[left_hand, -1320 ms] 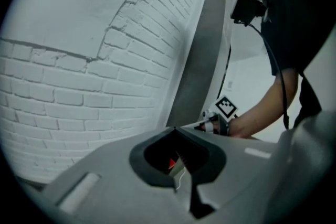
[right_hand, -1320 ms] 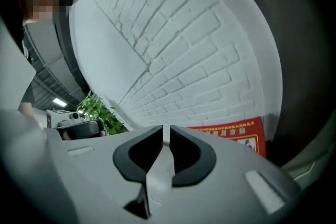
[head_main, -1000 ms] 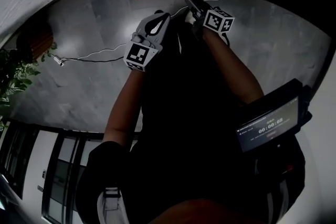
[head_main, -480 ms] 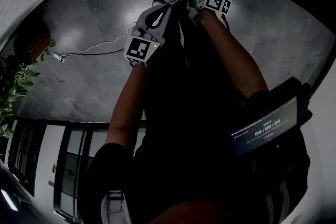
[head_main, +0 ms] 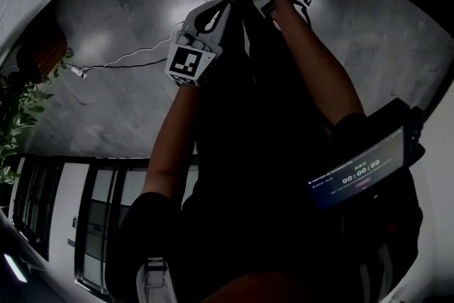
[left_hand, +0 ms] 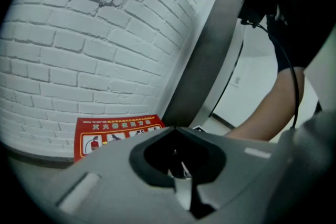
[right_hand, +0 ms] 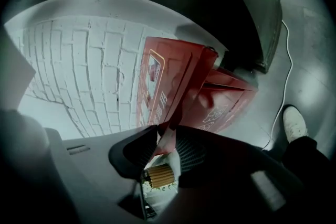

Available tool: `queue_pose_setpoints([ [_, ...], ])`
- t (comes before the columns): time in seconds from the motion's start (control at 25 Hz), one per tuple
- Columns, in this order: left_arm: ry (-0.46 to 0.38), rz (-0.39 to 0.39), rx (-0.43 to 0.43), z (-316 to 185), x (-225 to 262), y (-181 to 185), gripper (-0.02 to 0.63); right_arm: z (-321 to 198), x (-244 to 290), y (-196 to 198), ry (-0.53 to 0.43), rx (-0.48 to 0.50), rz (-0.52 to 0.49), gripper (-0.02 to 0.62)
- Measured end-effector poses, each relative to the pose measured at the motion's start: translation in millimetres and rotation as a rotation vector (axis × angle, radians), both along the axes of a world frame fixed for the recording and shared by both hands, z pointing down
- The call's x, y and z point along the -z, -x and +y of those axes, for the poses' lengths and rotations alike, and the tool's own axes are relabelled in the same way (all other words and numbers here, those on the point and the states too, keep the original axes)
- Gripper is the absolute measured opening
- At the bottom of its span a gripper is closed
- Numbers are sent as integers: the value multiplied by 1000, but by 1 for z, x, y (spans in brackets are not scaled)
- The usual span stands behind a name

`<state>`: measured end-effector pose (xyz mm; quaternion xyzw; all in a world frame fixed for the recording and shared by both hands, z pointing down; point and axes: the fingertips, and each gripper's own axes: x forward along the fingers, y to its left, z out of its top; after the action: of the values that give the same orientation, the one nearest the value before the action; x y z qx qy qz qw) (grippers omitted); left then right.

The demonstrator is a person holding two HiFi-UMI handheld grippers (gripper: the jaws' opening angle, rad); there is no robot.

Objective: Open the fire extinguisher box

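The grey tiled floor [head_main: 106, 89] meets a white brick wall [left_hand: 79, 55]. The red fire extinguisher box [right_hand: 176, 86] stands at that edge of the floor, against the wall, ahead of both hands. Judging by the gap in the right gripper view, its lid [right_hand: 220, 99] is part lifted. The lid's thin edge runs lengthwise away from the right tongs [right_hand: 168, 136] and lies between their jaws, which are closing but not pressing on it. The right tongs are the nearer. The left tongs [left_hand: 176, 131], jaws together and empty, hang short of the box, off to its left.
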<state>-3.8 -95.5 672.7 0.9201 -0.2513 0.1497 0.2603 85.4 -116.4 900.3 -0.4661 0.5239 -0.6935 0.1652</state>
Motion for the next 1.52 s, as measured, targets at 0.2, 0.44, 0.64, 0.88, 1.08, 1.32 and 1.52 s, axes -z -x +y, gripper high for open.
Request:
queue_pose_setpoints([
  [0.2,-24,-5,12,-2,8,4,0,0,0,0,11,-9,1,98],
  [0.44,-47,8,24,-4,26,12,0,0,25,-1,-15,-3,6,95],
  [0.64,-70,10,34,-5,43,18,0,-5,60,0,-76,7,25,94],
  [0.88,-99,11,32,-6,64,7,0,-13,100,-13,-150,22,52,94],
  [1.08,-119,20,39,-15,80,5,0,-36,128,-16,-198,34,49,95],
  [1.32,-136,20,49,-23,92,5,0,-69,158,-23,-267,15,40,90],
  [1.52,-144,15,65,-32,96,10,0,-100,177,-30,-321,-7,42,70],
])
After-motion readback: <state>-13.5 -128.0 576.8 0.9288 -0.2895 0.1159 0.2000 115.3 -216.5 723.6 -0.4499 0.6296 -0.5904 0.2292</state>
